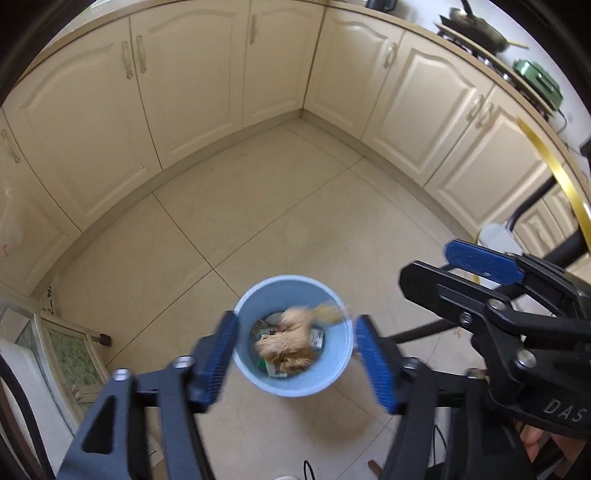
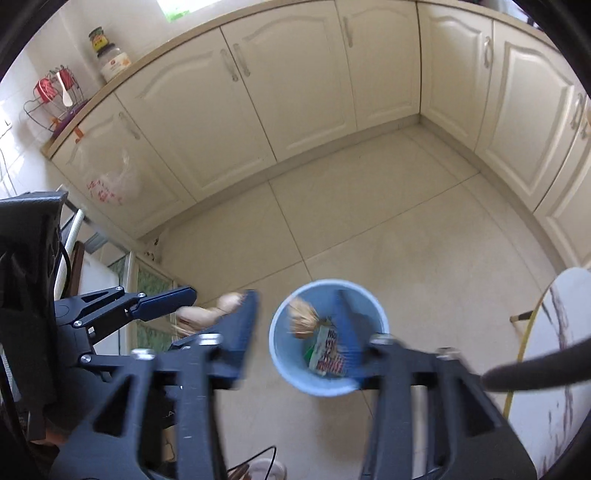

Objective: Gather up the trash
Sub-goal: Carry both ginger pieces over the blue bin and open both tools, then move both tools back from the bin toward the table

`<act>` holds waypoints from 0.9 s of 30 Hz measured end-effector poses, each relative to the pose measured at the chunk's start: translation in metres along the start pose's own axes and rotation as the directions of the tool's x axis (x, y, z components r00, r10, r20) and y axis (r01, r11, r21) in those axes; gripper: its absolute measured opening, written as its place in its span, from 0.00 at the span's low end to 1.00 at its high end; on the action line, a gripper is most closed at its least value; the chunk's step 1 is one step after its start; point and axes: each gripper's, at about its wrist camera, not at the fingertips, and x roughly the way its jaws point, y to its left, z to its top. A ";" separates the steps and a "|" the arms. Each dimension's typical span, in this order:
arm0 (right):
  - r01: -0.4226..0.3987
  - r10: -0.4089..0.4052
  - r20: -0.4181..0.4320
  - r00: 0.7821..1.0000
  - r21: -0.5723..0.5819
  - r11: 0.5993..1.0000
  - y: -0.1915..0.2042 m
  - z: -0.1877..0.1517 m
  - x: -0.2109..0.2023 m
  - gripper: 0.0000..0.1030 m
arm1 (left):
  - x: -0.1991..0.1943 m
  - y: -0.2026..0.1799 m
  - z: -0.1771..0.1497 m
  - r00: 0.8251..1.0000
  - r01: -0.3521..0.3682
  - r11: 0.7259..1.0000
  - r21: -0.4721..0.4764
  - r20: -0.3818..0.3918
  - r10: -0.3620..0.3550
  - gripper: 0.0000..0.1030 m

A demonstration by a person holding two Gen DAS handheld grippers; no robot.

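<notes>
1. A light blue waste bin stands upright on the beige tiled floor of a kitchen, in front of cream base cabinets.
2. The bin holds printed wrappers and a tan fibrous clump of trash; the clump is blurred, and it cannot be told whether it rests on the contents or is in the air.
3. The left tool is above the bin, its blue-padded fingers spread wide either side of the rim, pinching nothing.
4. The right tool is also spread, nothing between its fingers; one finger lies over the bin mouth.
5. Each tool shows in the other's view, close beside it.
6. A worktop carries a dark pan and a green container.
</notes>
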 end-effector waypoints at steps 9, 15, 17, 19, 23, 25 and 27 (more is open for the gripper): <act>0.080 -0.082 0.157 0.984 0.017 0.997 0.009 0.005 -0.084 0.66 | -0.112 -0.016 -0.027 0.981 -0.039 0.999 -0.037 0.190 0.045 0.67; 0.135 -0.132 0.333 0.933 0.014 0.991 0.022 -0.009 -0.195 0.78 | -0.238 -0.070 -0.084 0.916 -0.045 0.999 0.001 0.399 0.041 0.75; 0.156 -0.150 0.385 0.911 0.015 0.988 0.028 -0.017 -0.233 0.91 | -0.276 -0.090 -0.110 0.885 -0.056 0.998 0.018 0.464 0.041 0.80; 0.164 -0.155 0.445 0.882 0.020 0.986 0.034 -0.030 -0.275 0.93 | -0.311 -0.111 -0.139 0.854 -0.075 0.997 0.033 0.518 0.047 0.84; 0.224 -0.212 0.515 0.830 0.041 0.974 0.046 -0.058 -0.345 0.94 | -0.375 -0.159 -0.203 0.789 -0.096 0.993 0.072 0.614 0.032 0.90; 0.246 -0.236 0.552 0.800 0.057 0.968 0.050 -0.077 -0.381 0.96 | -0.399 -0.180 -0.239 0.760 -0.111 0.991 0.080 0.650 0.033 0.96; 0.260 -0.252 0.592 0.766 0.073 0.963 0.056 -0.094 -0.412 1.00 | -0.418 -0.201 -0.280 0.732 -0.120 0.989 0.090 0.681 0.027 0.99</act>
